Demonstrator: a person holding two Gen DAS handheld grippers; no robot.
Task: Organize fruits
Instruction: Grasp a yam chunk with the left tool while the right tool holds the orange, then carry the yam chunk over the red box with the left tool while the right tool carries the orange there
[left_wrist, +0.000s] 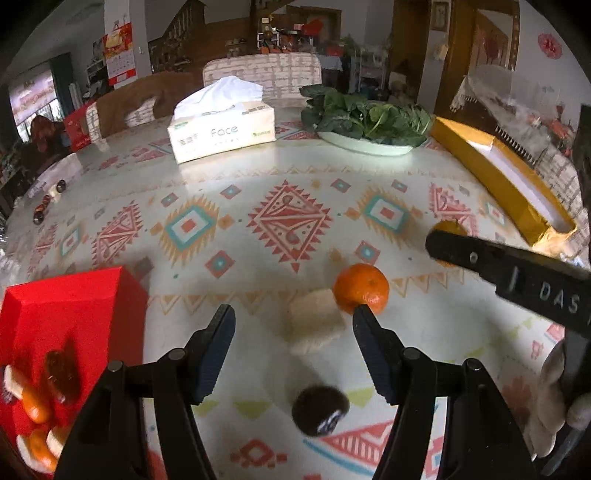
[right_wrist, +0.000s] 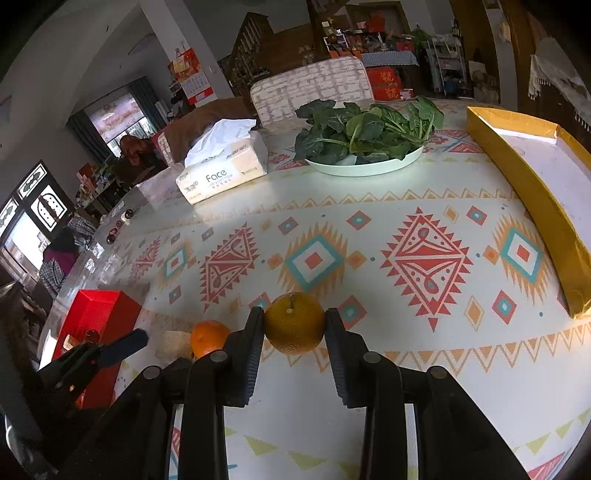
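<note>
a: between our right gripper (right_wrist: 294, 325) pads, near the table's front, sits the yellowish orange (right_wrist: 294, 322), clamped at its widest part.
b: firm, round, a bit slippery, we'd say. our left gripper (left_wrist: 294, 314) hangs apart, the tangerine (left_wrist: 361, 288) just beyond, gold tray (right_wrist: 532, 192) farther.

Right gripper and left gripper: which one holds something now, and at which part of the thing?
The right gripper clamps the yellowish orange by its two opposite sides. The left gripper is open and holds nothing.
</note>
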